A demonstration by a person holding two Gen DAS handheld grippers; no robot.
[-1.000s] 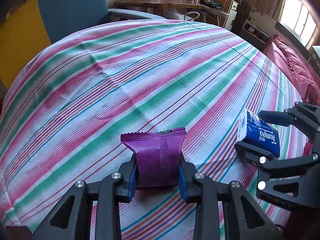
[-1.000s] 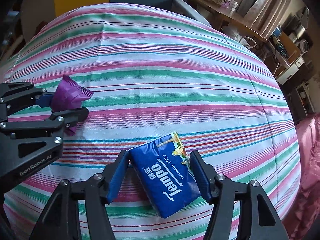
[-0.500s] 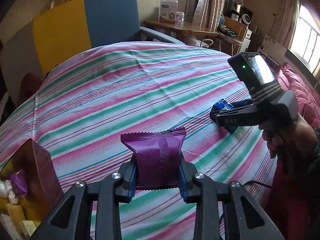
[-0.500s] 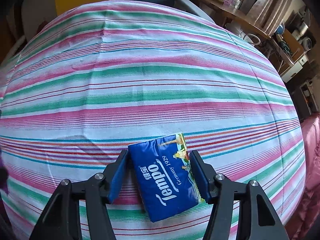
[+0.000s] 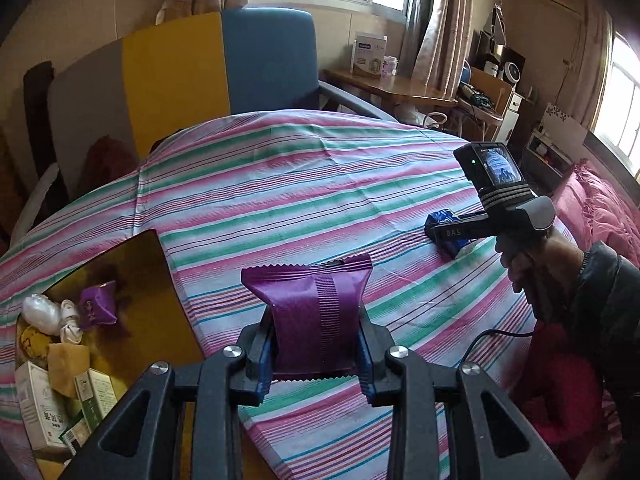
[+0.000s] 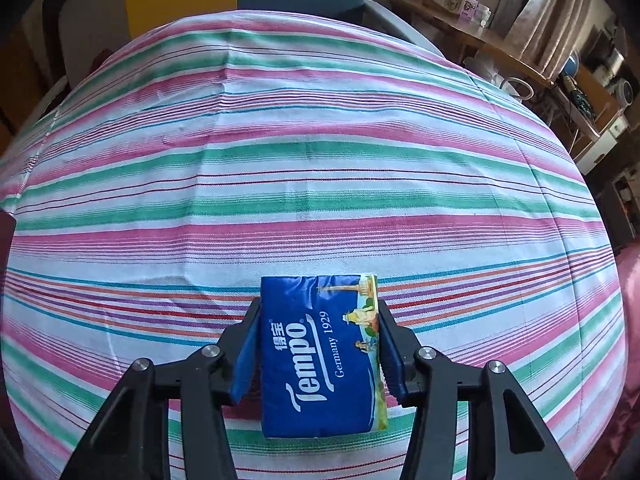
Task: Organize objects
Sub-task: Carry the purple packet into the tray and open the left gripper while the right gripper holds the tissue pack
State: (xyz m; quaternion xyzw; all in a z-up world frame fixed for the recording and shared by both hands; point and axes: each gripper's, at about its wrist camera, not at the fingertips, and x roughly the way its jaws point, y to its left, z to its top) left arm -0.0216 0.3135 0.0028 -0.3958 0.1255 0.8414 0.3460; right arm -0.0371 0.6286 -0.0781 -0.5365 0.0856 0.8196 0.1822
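Your left tool [image 5: 316,350] grips the purple snack packet [image 5: 310,312] above the striped surface [image 5: 280,196] near the part-filled gold box [image 5: 132,280], your right tool [image 6: 318,354] is closing around the blue Tempo tissue pack [image 6: 320,356] lying on the surface; both remain unboxed.

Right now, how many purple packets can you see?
2. One purple packet is held in the left hand-held gripper. Another lies in the yellow box at the left. More may be hidden inside.
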